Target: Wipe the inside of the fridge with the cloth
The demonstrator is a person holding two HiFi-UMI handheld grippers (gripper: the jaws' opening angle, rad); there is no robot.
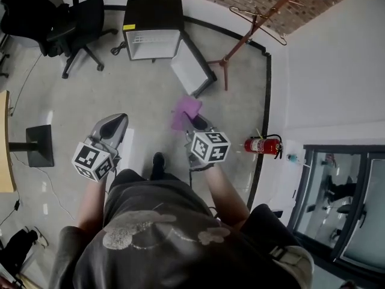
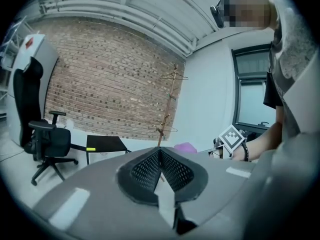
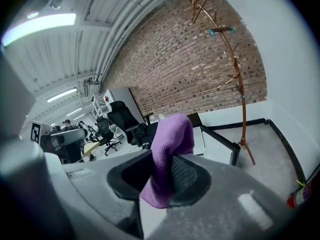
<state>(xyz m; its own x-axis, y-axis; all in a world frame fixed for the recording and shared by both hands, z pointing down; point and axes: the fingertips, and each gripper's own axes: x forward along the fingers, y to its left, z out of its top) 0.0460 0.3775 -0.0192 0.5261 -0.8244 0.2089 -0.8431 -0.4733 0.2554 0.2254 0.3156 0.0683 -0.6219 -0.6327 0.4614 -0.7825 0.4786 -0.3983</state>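
Pinching the purple cloth (image 3: 171, 134) in the right gripper (image 1: 195, 124), the 2 jaws clamping its middle and leaving a loose fold standing up past the tips, likely so as to present soft fabric rather than hard jaw to whatever gets wiped. Holding that gripper out in front of the body, aimed toward the small black fridge (image 1: 153, 14), seemingly lining up the approach. Holding the left gripper (image 1: 117, 121) pressed together on nothing, level with the other and well apart from it, probably idling as a spare for steadying the door (image 1: 194, 70). Standing on the floor (image 1: 138, 89) well short of the fridge, so not yet touching cloth to any inner surface; judging the wiping as not begun. Noting the fridge sitting low against the far wall, door already swung wide toward the right and pale interior facing this way, meaning no opening step needed, only walking in and crouching. Finding the way in looking open, with the office chair (image 1: 75, 20) at the far left corner and the coat stand (image 1: 252, 26) toward the far right corner, the 2 flanking the fridge without blocking it, and the fire extinguisher (image 1: 261, 144) by the right wall well clear of the route.
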